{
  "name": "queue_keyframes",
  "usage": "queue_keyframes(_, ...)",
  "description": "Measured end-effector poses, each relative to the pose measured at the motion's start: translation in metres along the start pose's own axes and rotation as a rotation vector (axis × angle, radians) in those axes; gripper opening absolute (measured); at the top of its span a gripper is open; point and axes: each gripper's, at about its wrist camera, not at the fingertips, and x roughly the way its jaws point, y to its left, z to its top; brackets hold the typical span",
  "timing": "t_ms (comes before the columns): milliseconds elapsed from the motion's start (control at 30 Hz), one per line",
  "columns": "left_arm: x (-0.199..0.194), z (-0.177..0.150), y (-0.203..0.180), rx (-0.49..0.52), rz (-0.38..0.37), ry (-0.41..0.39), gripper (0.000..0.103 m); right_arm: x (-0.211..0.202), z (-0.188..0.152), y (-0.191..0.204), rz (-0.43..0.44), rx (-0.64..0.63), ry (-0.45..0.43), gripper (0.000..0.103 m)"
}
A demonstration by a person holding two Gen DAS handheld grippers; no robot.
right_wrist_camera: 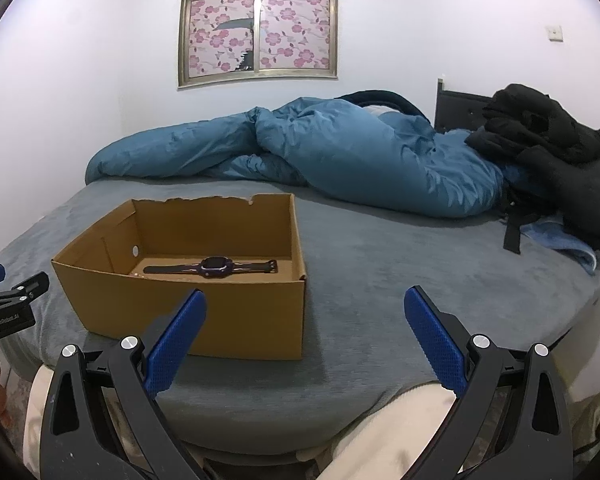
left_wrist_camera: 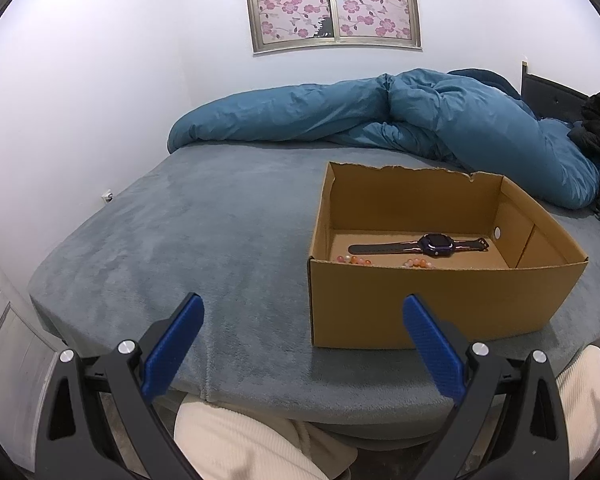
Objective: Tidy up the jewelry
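Both hand-held grippers, left (left_wrist_camera: 303, 305) and right (right_wrist_camera: 305, 298), gape wide and empty before the open brown cardboard box (left_wrist_camera: 432, 304); reaching carelessly inside could snag its purple-faced wristwatch (left_wrist_camera: 420, 245).

The grey bed (left_wrist_camera: 180, 240) carries a cardboard box (left_wrist_camera: 420, 304), blue duvet (left_wrist_camera: 380, 116) and black clothes (right_wrist_camera: 560, 160).

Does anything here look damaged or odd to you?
Yes: the cardboard box has a ragged, torn top edge along its far wall. The window covering also shows dark torn gaps. The watch and beads lie neatly inside.
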Motion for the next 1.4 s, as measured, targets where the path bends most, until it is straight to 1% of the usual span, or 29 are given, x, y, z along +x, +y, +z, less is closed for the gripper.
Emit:
queue_keyframes(333,-0.003,-0.001,-0.002,0.007,-0.007,0.003,0.097,0.002,0.001,-0.010,-0.011,-0.001,-0.004,0.095)
queue_keyframes(900,-0.003,-0.002,-0.007,0.013,-0.011,0.007,0.097,0.002,0.001,-0.011,-0.006,-0.007,-0.004,0.095)
queue_keyframes(1400,-0.001,-0.002,-0.008,0.018,-0.033,0.015,0.097,0.005,0.003,-0.013,0.006,-0.022,-0.007,0.095)
